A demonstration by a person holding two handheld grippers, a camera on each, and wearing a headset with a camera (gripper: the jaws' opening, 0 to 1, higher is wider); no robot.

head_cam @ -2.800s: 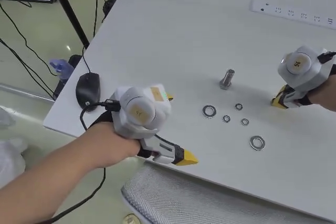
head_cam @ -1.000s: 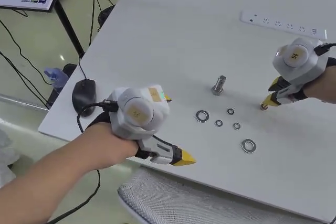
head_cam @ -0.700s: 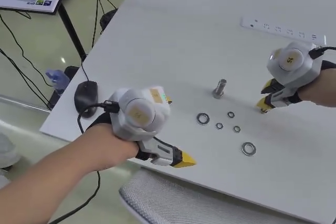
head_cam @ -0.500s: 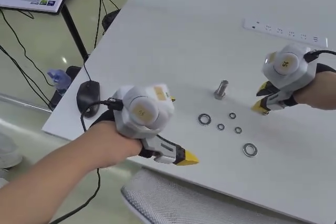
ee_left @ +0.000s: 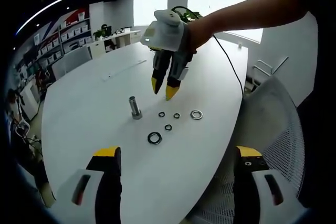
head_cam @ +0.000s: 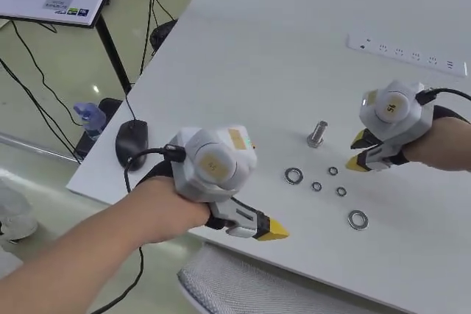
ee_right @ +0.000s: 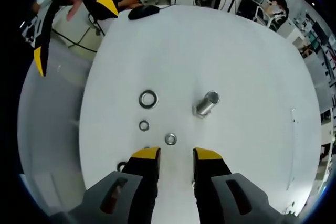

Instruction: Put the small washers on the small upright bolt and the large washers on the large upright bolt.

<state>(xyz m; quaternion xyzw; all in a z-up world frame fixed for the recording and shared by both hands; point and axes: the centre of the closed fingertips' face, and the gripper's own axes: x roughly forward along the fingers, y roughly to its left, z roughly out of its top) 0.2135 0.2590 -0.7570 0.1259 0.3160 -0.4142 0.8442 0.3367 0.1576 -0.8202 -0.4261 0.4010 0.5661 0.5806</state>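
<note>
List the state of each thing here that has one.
left gripper: open wide, empty.
right gripper: jaws slightly apart, nothing between them.
bolt: upright, no washer on it.
large washers: both flat on the table.
small washers: all three flat on the table.

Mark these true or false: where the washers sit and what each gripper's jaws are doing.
1. No washer is on the bolt. True: the two large washers and three small washers lie flat on the table.
2. The left gripper has its jaws shut. False: the left gripper's jaws stand wide apart.
3. The right gripper holds a small washer. False: the right gripper's jaws are empty, near the small washers.
4. The bolt stands upright. True.
</note>
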